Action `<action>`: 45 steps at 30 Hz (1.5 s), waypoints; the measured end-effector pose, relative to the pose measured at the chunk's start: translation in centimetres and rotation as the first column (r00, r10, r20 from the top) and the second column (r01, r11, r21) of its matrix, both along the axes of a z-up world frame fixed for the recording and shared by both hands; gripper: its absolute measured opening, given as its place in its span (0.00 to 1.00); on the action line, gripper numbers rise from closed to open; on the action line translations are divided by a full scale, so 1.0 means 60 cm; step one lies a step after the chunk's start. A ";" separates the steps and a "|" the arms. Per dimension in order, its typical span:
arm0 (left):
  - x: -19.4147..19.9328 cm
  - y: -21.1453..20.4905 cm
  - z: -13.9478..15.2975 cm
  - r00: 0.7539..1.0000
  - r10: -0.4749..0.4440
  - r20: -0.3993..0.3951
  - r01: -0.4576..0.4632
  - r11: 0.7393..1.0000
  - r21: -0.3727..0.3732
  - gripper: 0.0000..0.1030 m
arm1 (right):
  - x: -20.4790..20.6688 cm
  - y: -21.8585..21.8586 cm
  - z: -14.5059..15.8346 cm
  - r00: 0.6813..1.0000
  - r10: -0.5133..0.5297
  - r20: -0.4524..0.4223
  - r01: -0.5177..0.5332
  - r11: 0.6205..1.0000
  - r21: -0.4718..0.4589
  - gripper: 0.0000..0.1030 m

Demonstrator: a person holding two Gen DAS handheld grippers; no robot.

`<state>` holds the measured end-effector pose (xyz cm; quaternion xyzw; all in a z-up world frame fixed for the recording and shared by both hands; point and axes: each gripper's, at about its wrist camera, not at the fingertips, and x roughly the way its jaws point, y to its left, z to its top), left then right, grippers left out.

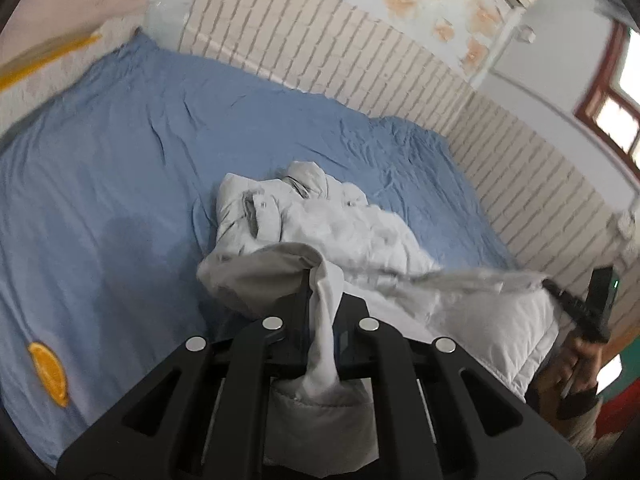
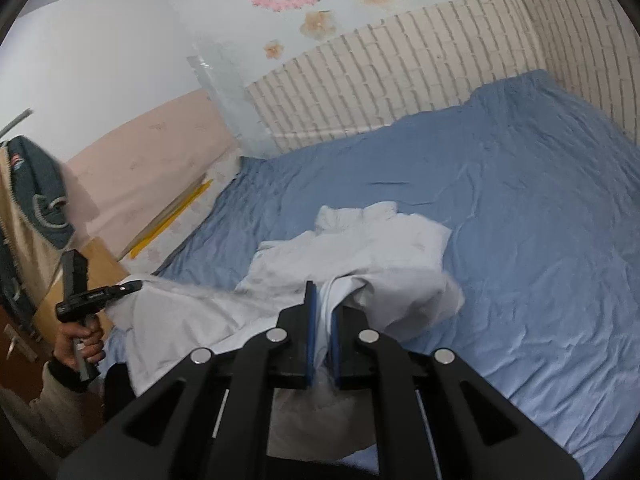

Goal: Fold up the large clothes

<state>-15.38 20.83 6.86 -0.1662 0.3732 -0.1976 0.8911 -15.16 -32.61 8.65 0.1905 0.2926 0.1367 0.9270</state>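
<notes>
A white padded jacket (image 1: 352, 236) lies crumpled on the blue bed sheet (image 1: 120, 152), its collar end farthest from me. My left gripper (image 1: 320, 300) is shut on a fold of the jacket's hem, which drapes over the fingers. My right gripper (image 2: 323, 304) is shut on another part of the jacket (image 2: 384, 240) hem, pinched between blue pads (image 2: 310, 332). The hem stretches between the two grippers, lifted a little above the bed. Each gripper shows in the other's view: the right one (image 1: 576, 304) and the left one (image 2: 120, 290).
The bed sheet (image 2: 520, 200) covers a wide bed set against brick-pattern walls (image 1: 360, 52). An orange print (image 1: 48, 372) marks the sheet at the near left. A cardboard box (image 2: 92, 268) and hanging clothes (image 2: 36, 192) stand left of the bed.
</notes>
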 end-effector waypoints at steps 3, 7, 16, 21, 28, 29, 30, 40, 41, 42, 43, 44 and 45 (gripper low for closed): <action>0.081 -0.006 -0.010 0.999 0.043 -0.029 -0.045 0.998 -0.043 0.05 | 0.061 -0.016 -0.004 0.999 -0.038 0.011 0.037 0.998 0.048 0.06; 0.206 -0.018 -0.026 0.992 0.106 -0.069 -0.109 0.993 -0.037 0.06 | 0.161 -0.040 -0.019 0.995 -0.096 -0.013 0.097 0.991 0.095 0.06; 0.399 -0.015 -0.123 0.969 0.205 -0.135 -0.212 0.977 -0.040 0.41 | 0.380 -0.086 -0.131 0.968 -0.235 -0.088 0.245 0.961 0.126 0.08; 0.433 0.012 -0.172 0.938 0.339 -0.074 -0.336 0.940 0.055 0.91 | 0.441 -0.092 -0.188 0.970 -0.207 -0.124 0.221 0.969 0.107 0.16; 0.368 0.066 -0.082 0.849 0.512 0.132 -0.514 0.858 -0.019 0.91 | 0.404 -0.102 -0.129 0.964 -0.263 0.024 0.254 0.948 0.190 0.97; 0.353 0.066 -0.073 0.844 0.516 0.148 -0.517 0.855 -0.035 0.92 | 0.372 -0.101 -0.102 0.942 -0.310 0.127 0.281 0.937 0.207 0.98; 0.335 0.064 -0.060 0.845 0.509 0.167 -0.508 0.860 -0.053 0.92 | 0.344 -0.102 -0.077 0.924 -0.328 0.199 0.285 0.934 0.217 0.99; 0.280 -0.142 -0.123 0.986 0.113 0.121 -0.143 0.950 0.279 0.92 | 0.311 0.039 -0.126 0.980 -0.195 0.041 0.198 0.977 -0.080 0.99; 0.288 -0.150 -0.141 0.989 0.116 0.087 -0.136 0.950 0.282 0.90 | 0.329 0.067 -0.149 0.983 -0.184 -0.001 0.182 0.970 -0.163 0.99; 0.302 -0.159 -0.162 0.993 0.117 0.035 -0.122 0.955 0.271 0.90 | 0.334 0.077 -0.158 0.983 -0.181 -0.013 0.175 0.965 -0.193 0.99; 0.310 -0.163 -0.169 0.993 0.116 0.017 -0.116 0.959 0.260 0.89 | 0.347 0.094 -0.170 0.985 -0.172 -0.033 0.160 0.962 -0.220 0.99; 0.316 -0.167 -0.166 0.992 0.125 0.029 -0.128 0.958 0.255 0.89 | 0.355 0.102 -0.173 0.986 -0.162 -0.042 0.149 0.963 -0.222 0.99; 0.320 -0.171 -0.156 0.990 0.132 0.058 -0.142 0.956 0.256 0.89 | 0.362 0.110 -0.177 0.987 -0.152 -0.047 0.138 0.965 -0.223 0.99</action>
